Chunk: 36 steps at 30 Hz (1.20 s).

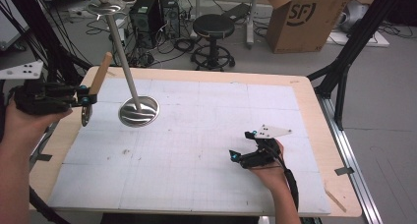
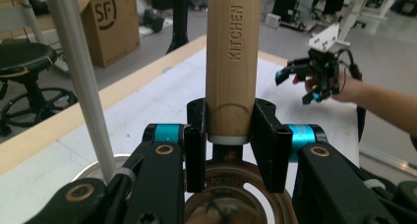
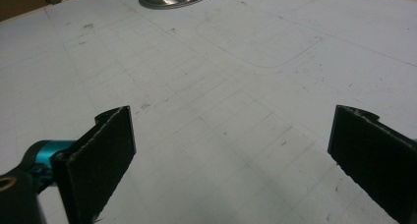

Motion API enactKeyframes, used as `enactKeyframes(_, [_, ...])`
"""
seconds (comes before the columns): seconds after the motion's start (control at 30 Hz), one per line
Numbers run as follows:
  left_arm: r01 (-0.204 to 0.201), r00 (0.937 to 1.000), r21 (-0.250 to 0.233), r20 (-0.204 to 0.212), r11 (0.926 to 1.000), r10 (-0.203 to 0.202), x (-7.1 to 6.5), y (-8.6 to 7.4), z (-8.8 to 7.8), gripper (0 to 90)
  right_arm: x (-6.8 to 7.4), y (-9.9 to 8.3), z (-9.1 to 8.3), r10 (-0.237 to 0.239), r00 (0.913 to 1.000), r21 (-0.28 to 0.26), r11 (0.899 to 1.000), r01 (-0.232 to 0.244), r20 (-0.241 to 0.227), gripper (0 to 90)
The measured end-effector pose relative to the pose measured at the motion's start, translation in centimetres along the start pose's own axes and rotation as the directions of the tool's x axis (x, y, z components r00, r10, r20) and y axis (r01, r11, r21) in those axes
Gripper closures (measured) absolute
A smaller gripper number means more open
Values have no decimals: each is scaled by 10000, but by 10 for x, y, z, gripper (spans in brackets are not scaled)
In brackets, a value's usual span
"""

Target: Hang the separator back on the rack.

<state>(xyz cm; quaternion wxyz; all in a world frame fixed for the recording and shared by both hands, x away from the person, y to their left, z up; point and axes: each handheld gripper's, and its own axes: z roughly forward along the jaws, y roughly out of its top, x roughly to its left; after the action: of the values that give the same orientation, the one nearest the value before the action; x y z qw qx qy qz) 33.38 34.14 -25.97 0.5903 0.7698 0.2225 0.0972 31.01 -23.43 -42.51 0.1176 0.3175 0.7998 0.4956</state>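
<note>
Nearest, the right gripper (image 1: 246,156) rests low over the near right of the white mat (image 1: 206,155), its jaws standing wide apart with nothing but gridded mat between them, as the right gripper view makes plain. Further in and at the left edge of the table (image 1: 305,94), the left gripper (image 1: 84,100) is lifted clear of the surface with its jaws clamped on the wooden handle (image 2: 231,62) of a pizza cutter; the handle rises tilted up and away, while the round steel wheel (image 1: 86,115) hangs below the jaws. The grip sits at the lower end of the handle, just above the pale ferrule, which looks a sound place: the wood is stiff and not slippery, and the weight of the wheel lies close to the pads, so the tool should feel light and steady, though the blade edge wants keeping away from the mat. Stamped along the handle is "KITCHEN TO", the rest running out of view. Just right of it stands a steel stand (image 1: 139,111), its disc base on the mat and its pole leaning up and leftward. Beyond the table are a black stool (image 1: 213,27) and a cardboard box (image 1: 305,17) marked "SF".
</note>
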Motion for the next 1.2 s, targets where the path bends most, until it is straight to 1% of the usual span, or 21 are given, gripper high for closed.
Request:
enactKeyframes(0.03, [68, 9999, -224, -95, 9997, -70, 3, 2, -6, 691, 0, 0, 0, 8, 10000, -13, 10000, -8, 6, 26])
enactKeyframes(0.07, [68, 9999, -224, -95, 9997, -70, 3, 2, -6, 691, 0, 0, 0, 8, 10000, -13, 10000, -8, 6, 26])
enactKeyframes(0.1, [113, 9998, -338, -175, 9994, -119, 6, 4, -12, 691, 0, 0, -1, 32, 10000, -20, 10000, -32, -5, 26])
enactKeyframes(0.17, [129, 9996, -435, -255, 9990, -140, 8, 6, -17, 692, 0, 0, 0, 13, 10000, -41, 10000, -13, -8, 26])
enactKeyframes(0.3, [142, 9991, -550, -388, 9984, -164, 11, 9, -24, 691, 0, 0, 0, 25, 10000, 48, 10000, -24, -40, 26])
enactKeyframes(0.33, [152, 9985, -596, -512, 9981, -182, 14, 12, -27, 691, 0, 0, 1, -8, 10000, 61, 10000, 8, -29, 26])
enactKeyframes(0.4, [153, 9981, -605, -580, 9980, -188, 15, 13, -28, 691, 0, 0, 1, -10, 10000, 53, 10000, 10, -32, 26])
enactKeyframes(0.5, [253, 9961, -925, -816, 9954, -329, 21, 21, -34, 691, 0, 0, 0, -16, 10000, -6, 10000, 16, -20, 26])
enactKeyframes(0.57, [272, 9958, -988, -842, 9947, -356, 23, 23, -35, 691, 0, 0, 0, -56, 10000, -33, 10000, 56, -25, 26])
enactKeyframes(0.63, [305, 9937, -997, -1045, 9946, -410, 27, 31, -37, 692, 0, 0, 0, -60, 10000, -16, 10000, 60, -24, 26])
enactKeyframes(0.67, [305, 9937, -997, -1045, 9946, -410, 27, 31, -37, 692, 0, 0, 0, -60, 10000, -16, 10000, 60, -24, 26])
enactKeyframes(0.73, [334, 9919, -1029, -1188, 9941, -456, 31, 37, -38, 692, 0, 0, -1, 5, 10000, -32, 10000, -5, -43, 26])
enactKeyframes(0.77, [334, 9919, -1029, -1188, 9941, -456, 31, 37, -38, 691, 0, 0, -1, 5, 10000, -32, 10000, -5, -43, 26])
enactKeyframes(0.87, [355, 9890, -1113, -1389, 9932, -509, 33, 40, -39, 691, 0, 1, -2, 14, 10000, -85, 10000, -15, -41, 26])
enactKeyframes(0.93, [318, 9867, -986, -1556, 9946, -470, 35, 44, -39, 691, 0, 0, -2, 13, 10000, -84, 10000, -13, -38, 26])
enactKeyframes(1.03, [357, 9853, -984, -1629, 9945, -515, 37, 47, -39, 691, 0, 0, -1, 20, 10000, -27, 10000, -20, -27, 26])
enactKeyframes(1.07, [357, 9848, -993, -1659, 9944, -519, 39, 48, -40, 691, 1, 0, -1, 31, 10000, -9, 10000, -31, -41, 26])
enactKeyframes(1.1, [434, 9831, -1029, -1725, 9937, -608, 43, 50, -41, 691, 1, 1, -2, -21, 10000, -62, 10000, 21, -29, 26])
enactKeyframes(1.13, [446, 9820, -979, -1786, 9942, -616, 45, 52, -41, 692, 1, 1, -2, 21, 10000, -75, 10000, -22, -45, 26])
enactKeyframes(1.2, [464, 9809, -982, -1837, 9941, -639, 46, 52, -41, 691, 0, 1, -3, -6, 10000, -111, 9999, 6, -32, 26])
